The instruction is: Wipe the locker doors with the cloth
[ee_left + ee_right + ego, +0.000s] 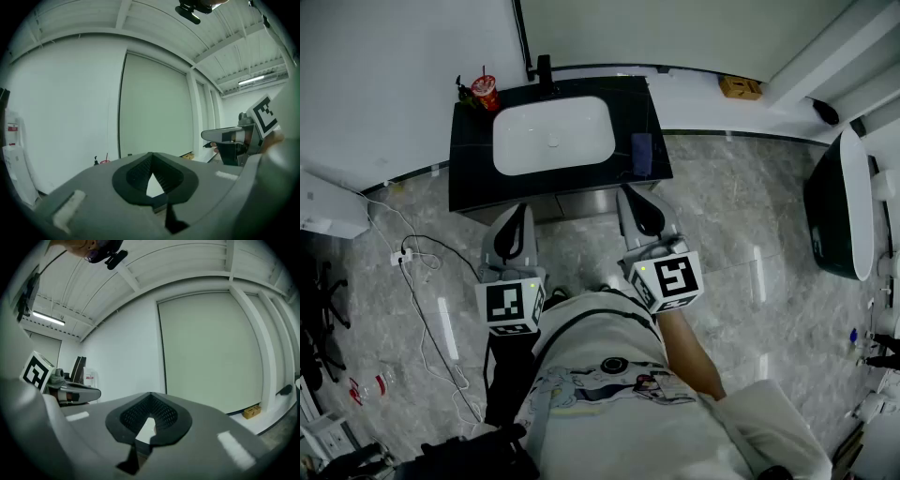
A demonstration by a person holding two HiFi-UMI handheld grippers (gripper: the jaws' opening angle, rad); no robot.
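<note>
A dark blue cloth (642, 153) lies folded on the black counter (473, 159), right of the white sink (553, 134). My left gripper (517, 210) is held level at the counter's front edge, left of the sink's middle; its jaws are shut and empty (151, 155). My right gripper (636, 194) is beside it, just short of the cloth, also shut with nothing in it (151, 395). Both point at a white wall with a large pale panel (154, 108) (211, 352). Each gripper view shows the other gripper (234, 138) (70, 391) alongside. No locker doors are visible.
A red cup (485, 92) and a black faucet (544, 67) stand at the back of the counter. A wooden box (740, 87) sits on the ledge at back right. A black-and-white tub (844, 202) stands at right. Cables (412, 272) trail across the marble floor at left.
</note>
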